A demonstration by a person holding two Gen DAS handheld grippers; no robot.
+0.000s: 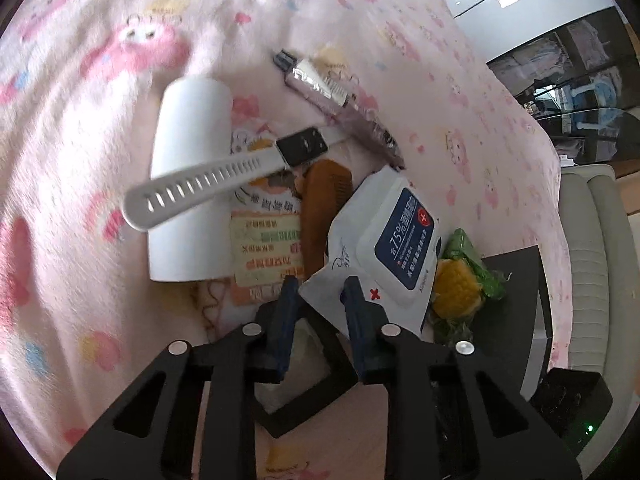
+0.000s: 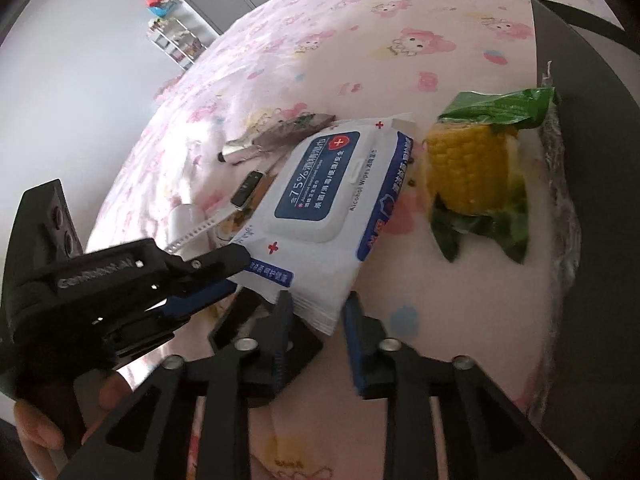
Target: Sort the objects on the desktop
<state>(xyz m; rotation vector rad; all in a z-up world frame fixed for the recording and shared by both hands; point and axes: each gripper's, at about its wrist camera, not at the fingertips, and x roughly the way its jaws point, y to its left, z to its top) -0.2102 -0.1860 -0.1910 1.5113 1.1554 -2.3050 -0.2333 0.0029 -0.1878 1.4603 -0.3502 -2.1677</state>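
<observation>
A wipes pack [image 2: 320, 204] lay crowded between a packaged corn cob [image 2: 472, 168] and a white smartwatch [image 1: 224, 172]; open pink cloth [image 2: 432, 320] stretched beside them.

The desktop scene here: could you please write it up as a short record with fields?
surface: pink cartoon-print cloth
wipes pack: lies flat, its near corner between the right gripper fingers
corn: in clear wrap, right of the wipes
watch: lies across a white cylinder
left gripper: open, at the wipes' edge
right gripper: open

Bright daylight, fisheye warp, perhaps motion-blurred
</observation>
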